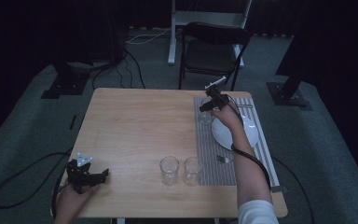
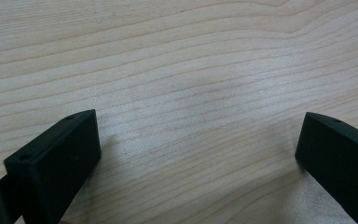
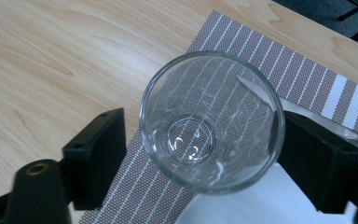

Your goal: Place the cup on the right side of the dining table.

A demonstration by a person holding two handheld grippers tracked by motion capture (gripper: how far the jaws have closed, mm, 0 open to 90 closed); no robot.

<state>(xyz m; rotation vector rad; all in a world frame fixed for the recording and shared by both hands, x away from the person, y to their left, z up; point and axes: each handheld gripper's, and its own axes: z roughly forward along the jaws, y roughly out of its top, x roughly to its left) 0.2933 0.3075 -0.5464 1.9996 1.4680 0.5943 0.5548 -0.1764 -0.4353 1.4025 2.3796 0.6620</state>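
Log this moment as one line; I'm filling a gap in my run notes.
left gripper: open, over bare table | right gripper: open, jaws around glass on striped mat | nothing lifted

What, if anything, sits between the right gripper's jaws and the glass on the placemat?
Nothing visible. The right gripper already straddles the empty glass on the striped placemat, one jaw on each side; a small gap shows at the left jaw.

Left gripper [image 1: 103, 174] low at the near left, held in the left hand [image 1: 71, 198], jaws spread wide. Right forearm [image 1: 249, 175] stretched far forward, right gripper [image 1: 203, 108] tipped down, jaws apart.
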